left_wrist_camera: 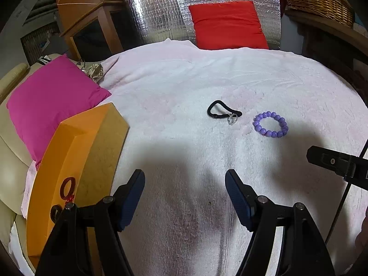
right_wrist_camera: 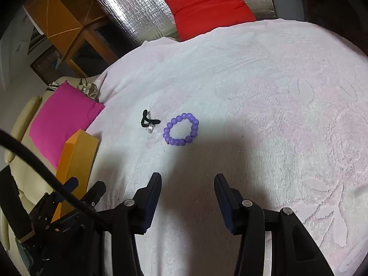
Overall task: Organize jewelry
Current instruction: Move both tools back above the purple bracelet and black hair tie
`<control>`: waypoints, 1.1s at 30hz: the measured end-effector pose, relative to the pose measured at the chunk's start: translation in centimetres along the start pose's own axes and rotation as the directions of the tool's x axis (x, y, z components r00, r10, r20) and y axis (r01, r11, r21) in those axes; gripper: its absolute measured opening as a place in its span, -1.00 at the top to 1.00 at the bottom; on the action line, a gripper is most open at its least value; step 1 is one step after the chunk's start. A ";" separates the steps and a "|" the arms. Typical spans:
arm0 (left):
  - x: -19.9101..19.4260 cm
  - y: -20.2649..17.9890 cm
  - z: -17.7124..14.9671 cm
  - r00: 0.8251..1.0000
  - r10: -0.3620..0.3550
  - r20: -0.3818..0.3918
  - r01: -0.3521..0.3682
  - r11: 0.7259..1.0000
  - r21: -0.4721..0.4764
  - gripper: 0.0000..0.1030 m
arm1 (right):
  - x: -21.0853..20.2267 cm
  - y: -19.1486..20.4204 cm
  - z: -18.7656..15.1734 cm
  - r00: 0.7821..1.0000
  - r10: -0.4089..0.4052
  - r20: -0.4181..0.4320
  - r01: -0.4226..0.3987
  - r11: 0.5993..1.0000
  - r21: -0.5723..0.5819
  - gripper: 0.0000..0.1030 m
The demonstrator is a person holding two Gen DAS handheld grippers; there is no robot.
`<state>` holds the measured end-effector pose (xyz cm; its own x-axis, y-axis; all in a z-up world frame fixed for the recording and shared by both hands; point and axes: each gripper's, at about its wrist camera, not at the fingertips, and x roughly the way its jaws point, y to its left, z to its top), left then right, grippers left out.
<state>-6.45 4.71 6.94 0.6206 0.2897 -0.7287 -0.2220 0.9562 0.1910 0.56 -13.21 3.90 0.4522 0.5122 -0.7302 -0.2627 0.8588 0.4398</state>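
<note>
The blanket (right_wrist_camera: 253, 105) is pale pink-white, with a leaf pattern pressed into its pile toward four o'clock in the right wrist view. On it lies a bracelet (right_wrist_camera: 181, 129) of glossy lilac-purple beads, and at its nine o'clock a black cord loop (right_wrist_camera: 148, 120) with a clear, glassy ring (right_wrist_camera: 150, 128). A magenta cushion (left_wrist_camera: 53, 103) sits at nine o'clock in the left wrist view, and a red cushion (left_wrist_camera: 226, 24) at twelve, against crinkled silver foil (left_wrist_camera: 158, 9). The box (left_wrist_camera: 69, 174) at eight o'clock is orange with a dull tan inner face; a red ring-shaped piece (left_wrist_camera: 67, 187) lies on it. Both grippers are black with dark blue pads (left_wrist_camera: 237, 197).
</note>
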 end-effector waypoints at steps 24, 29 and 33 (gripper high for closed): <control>0.7 -0.1 0.4 1.000 0.006 -0.005 -0.006 1.000 0.002 -0.42 | 1.0 -0.8 0.8 1.000 0.001 0.007 -0.001 0.999 0.032 0.01; 1.0 -0.1 0.5 1.000 0.006 -0.009 -0.006 1.000 0.004 -0.42 | 1.0 -0.9 1.0 1.000 0.004 0.010 -0.004 0.999 0.035 0.01; 1.4 0.2 0.7 1.000 -0.011 -0.023 0.011 1.000 -0.016 -0.42 | 1.2 -0.9 1.1 1.000 0.011 0.018 -0.011 0.999 0.034 0.01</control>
<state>-5.09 5.38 6.46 0.6057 0.2777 -0.7456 -0.2271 0.9585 0.1726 2.26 -13.38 3.14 0.4643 0.5211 -0.7161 -0.2389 0.8523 0.4653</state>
